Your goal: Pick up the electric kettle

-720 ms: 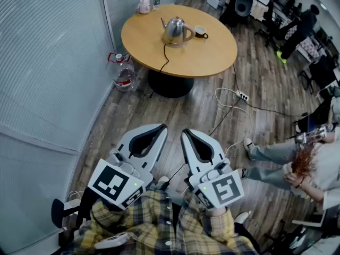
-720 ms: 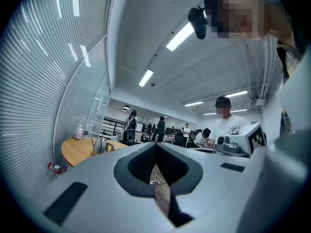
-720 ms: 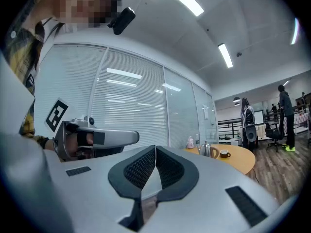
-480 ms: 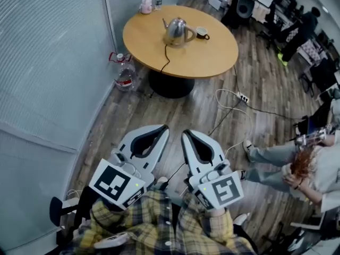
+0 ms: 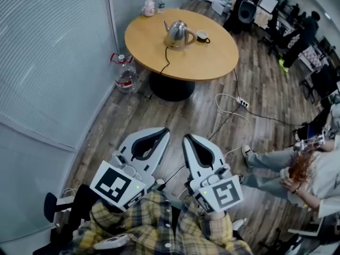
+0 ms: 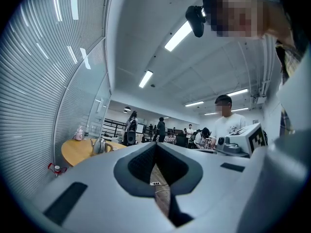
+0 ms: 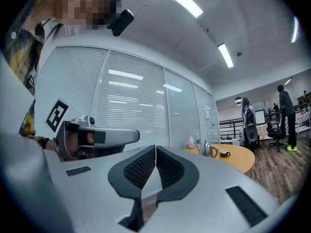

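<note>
The kettle [image 5: 178, 33] stands on the round wooden table [image 5: 212, 62] beside a cup [image 5: 202, 36], near the window blinds [image 5: 48, 62]. Across the plank floor [image 5: 133, 110], well apart from it, the left gripper [image 5: 165, 131] and right gripper [image 5: 186, 137] are both closed, holding nothing.

way to table [image 5: 212, 57] open | cup [image 5: 202, 36] just beside kettle [image 5: 178, 33] | cord [image 5: 166, 58] trails front

A steel electric kettle [image 5: 178, 33] stands upright on the round table [image 5: 207, 62].

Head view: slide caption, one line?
Untouched electric kettle beside a cup on the round table; left tool and right tool shut, empty, far off.
</note>
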`<state>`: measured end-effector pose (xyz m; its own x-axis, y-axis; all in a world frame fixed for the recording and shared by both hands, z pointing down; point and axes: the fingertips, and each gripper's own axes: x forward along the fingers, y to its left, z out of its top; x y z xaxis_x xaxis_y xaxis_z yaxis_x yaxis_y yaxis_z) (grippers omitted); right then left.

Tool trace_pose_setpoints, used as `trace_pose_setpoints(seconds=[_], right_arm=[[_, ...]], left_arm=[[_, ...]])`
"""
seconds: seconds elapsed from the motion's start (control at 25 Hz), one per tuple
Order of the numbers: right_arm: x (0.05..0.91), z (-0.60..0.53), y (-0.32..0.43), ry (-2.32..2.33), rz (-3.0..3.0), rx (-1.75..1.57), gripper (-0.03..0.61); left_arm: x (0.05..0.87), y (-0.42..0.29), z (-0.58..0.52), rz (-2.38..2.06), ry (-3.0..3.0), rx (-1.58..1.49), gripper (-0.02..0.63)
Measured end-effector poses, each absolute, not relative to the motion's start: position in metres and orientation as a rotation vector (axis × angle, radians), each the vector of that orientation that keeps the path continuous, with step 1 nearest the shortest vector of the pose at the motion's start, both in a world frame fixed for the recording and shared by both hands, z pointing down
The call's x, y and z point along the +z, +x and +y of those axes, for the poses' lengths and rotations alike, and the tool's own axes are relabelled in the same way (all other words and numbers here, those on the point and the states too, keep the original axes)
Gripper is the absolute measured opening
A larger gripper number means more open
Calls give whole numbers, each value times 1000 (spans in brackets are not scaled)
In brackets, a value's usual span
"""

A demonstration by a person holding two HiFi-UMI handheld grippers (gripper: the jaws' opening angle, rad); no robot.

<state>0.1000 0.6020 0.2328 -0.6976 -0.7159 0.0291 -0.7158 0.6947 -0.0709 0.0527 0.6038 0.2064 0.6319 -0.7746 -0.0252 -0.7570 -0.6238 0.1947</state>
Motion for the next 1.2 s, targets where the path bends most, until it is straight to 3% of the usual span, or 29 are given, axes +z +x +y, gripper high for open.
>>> trace_pose_setpoints(seconds=[0.52, 1.2], right_arm=[[242, 558, 90, -1202, 2913, -150, 33], [236, 396, 42, -1288, 2887, -136, 34]], left_arm=[[211, 38, 559, -1325, 2664, -171, 3], [209, -12, 399, -1252, 2684, -166, 3]])
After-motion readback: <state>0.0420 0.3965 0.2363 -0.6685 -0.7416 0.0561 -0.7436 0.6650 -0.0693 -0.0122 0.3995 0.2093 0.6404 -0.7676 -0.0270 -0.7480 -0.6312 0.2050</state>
